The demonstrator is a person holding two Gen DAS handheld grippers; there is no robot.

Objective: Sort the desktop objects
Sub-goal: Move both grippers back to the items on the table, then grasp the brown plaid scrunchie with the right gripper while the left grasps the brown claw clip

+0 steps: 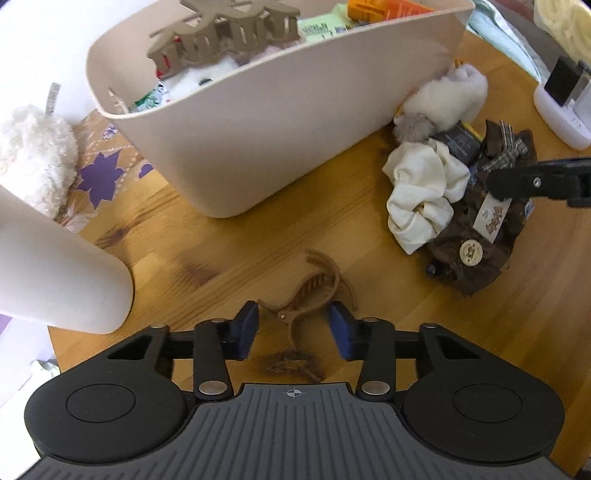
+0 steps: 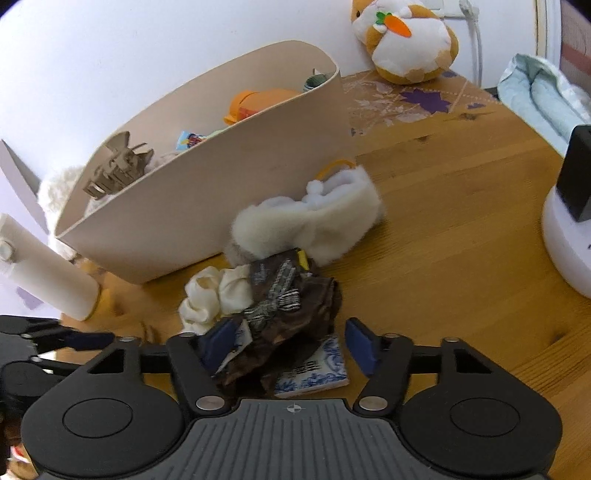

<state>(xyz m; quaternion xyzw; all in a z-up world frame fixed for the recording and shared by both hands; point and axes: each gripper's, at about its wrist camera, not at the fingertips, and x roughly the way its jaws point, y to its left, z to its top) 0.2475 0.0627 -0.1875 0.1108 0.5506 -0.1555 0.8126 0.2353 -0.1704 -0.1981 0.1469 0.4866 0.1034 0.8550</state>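
Note:
A brown hair claw clip [image 1: 299, 310] lies on the wooden table [image 1: 229, 258] between the blue pads of my left gripper [image 1: 293, 325]; both pads touch its sides. My right gripper [image 2: 291, 345] straddles a dark brown fabric piece with a striped bow [image 2: 280, 314]. Its left pad [image 2: 219, 343] leans on the fabric's label and its right pad [image 2: 360, 347] stands clear, so the jaws are open. A blue-and-white packet [image 2: 317, 369] lies under the fabric. A cream scrunchie [image 2: 214, 295] and a white fluffy band [image 2: 314, 221] lie beside it. The beige bin [image 1: 258, 129] holds a tan claw clip [image 1: 221, 33] and other items.
A white cylinder [image 1: 55, 266] stands at the left, with a fluffy white toy [image 1: 33, 147] behind it. A white device holding a dark block [image 2: 569, 229] sits at the right. A hamster plush with a carrot [image 2: 406, 37] rests by the wall. A folded light-blue cloth [image 2: 543, 96] lies at the far right.

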